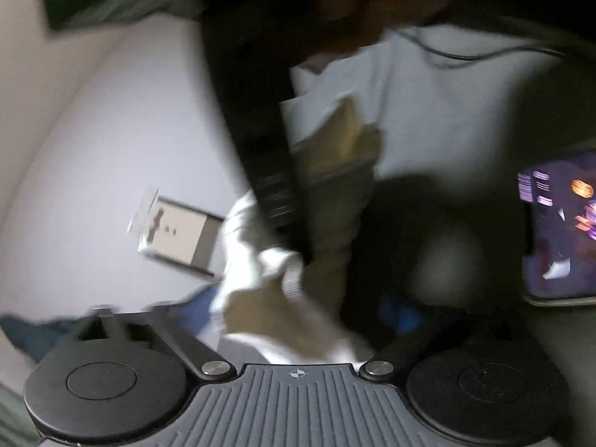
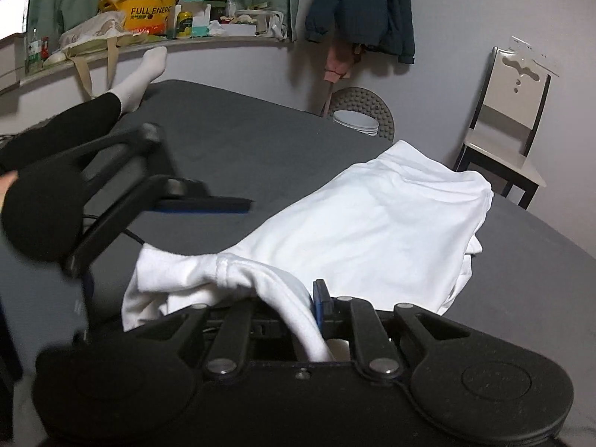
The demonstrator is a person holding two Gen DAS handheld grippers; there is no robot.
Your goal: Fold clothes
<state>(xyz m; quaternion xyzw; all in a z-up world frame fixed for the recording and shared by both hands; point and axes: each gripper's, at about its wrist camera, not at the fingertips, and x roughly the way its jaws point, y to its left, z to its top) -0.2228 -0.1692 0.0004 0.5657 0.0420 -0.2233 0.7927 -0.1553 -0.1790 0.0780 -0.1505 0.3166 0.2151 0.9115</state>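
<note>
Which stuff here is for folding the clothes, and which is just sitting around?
For the job: white garment; right hand-held gripper pinching its edge; left hand-held gripper; grey bed sheet.

Just lying about: chair, hanging jacket, plates, cluttered shelf.

both cams sit right on the grippers, so the bottom of each view is filled with its own black linkage. left wrist view is tilted and heavily blurred, looking close along a bunched white garment (image 1: 298, 260) toward a pale wall and a chair (image 1: 178, 234). right wrist view is sharp and sits low over the grey bed (image 2: 242, 138), facing across it to the wall, with the white garment (image 2: 372, 219) just in front of the lens. both views share that garment and the chair (image 2: 510, 119). the right view also catches the left gripper (image 2: 208, 190) on its left side
</note>
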